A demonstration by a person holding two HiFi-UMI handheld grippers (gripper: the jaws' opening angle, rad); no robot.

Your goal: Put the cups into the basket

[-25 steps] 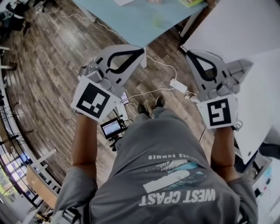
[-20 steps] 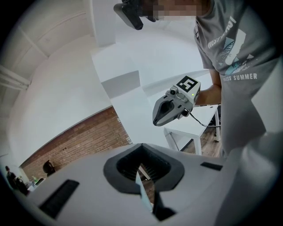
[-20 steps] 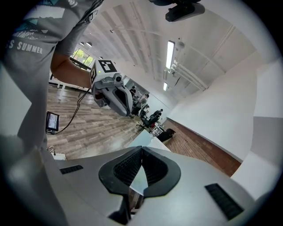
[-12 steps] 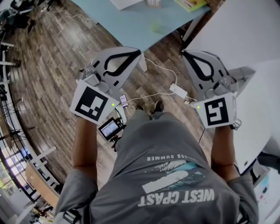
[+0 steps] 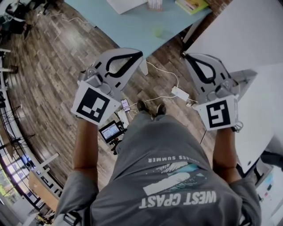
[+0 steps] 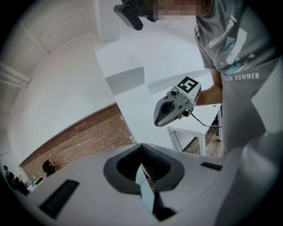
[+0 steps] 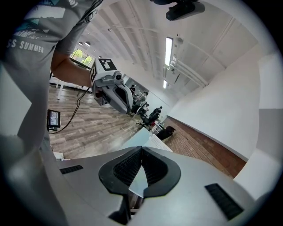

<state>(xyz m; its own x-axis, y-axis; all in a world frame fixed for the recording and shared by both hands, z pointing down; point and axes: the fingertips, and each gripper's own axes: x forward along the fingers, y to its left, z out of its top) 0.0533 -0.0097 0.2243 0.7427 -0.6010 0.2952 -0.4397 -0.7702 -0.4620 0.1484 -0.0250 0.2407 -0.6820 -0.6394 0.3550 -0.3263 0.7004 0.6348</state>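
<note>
Above the wooden floor, in front of a light blue table, the person holds up the left tool and the right tool. Both have their jaws pressed together on nothing. What seem to be the cups, small and pale, stand on the table's far part.

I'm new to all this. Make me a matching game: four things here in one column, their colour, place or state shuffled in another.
A. left gripper
B. table
C. small screen
D. shirt

1. grey, white print
2. light blue
3. jaws together, nothing held
4. down on the wood floor

Pairs: A-3, B-2, C-4, D-1.
</note>
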